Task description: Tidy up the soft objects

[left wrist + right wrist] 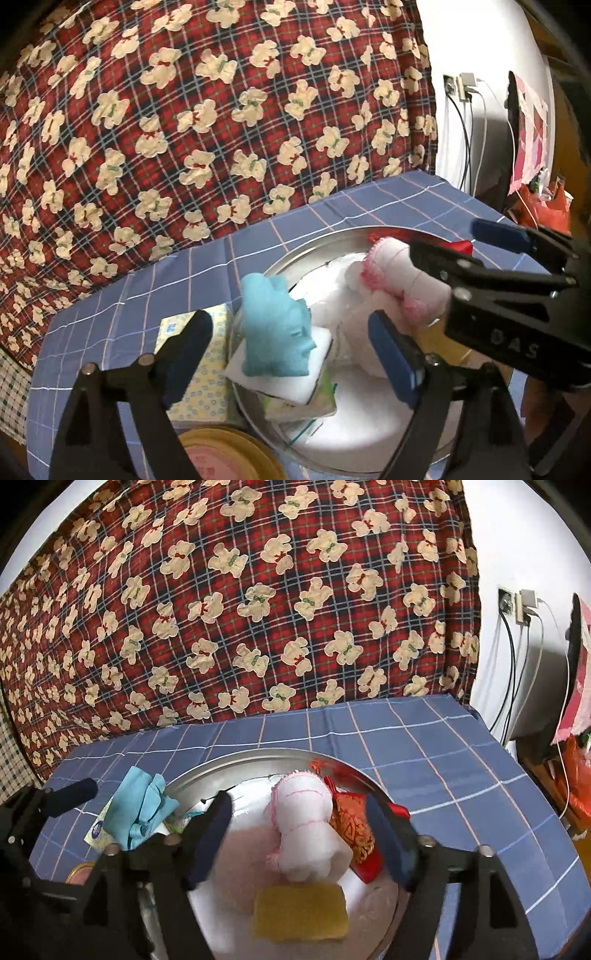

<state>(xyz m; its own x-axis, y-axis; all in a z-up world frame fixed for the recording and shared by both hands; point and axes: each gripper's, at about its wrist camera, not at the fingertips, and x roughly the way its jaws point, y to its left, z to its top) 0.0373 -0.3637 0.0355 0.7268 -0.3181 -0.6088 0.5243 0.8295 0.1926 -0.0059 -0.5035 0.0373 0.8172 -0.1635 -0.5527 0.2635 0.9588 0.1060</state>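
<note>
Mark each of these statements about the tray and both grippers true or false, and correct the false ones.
1. The blue cloth lies on a white sponge. True.
2. The left gripper is shut on the blue cloth. False: it is open, pads clear of it.
3. A yellow sponge lies in the metal tray. True.
4. The right gripper grips the rolled white towel. False: it is open around it.

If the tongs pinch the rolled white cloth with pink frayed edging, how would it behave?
The rolled white cloth with pink frayed edging looks soft, so it would probably squash. Being rolled, it may unroll or sag if lifted by one end. It seems light, lying in the round metal tray.
</note>
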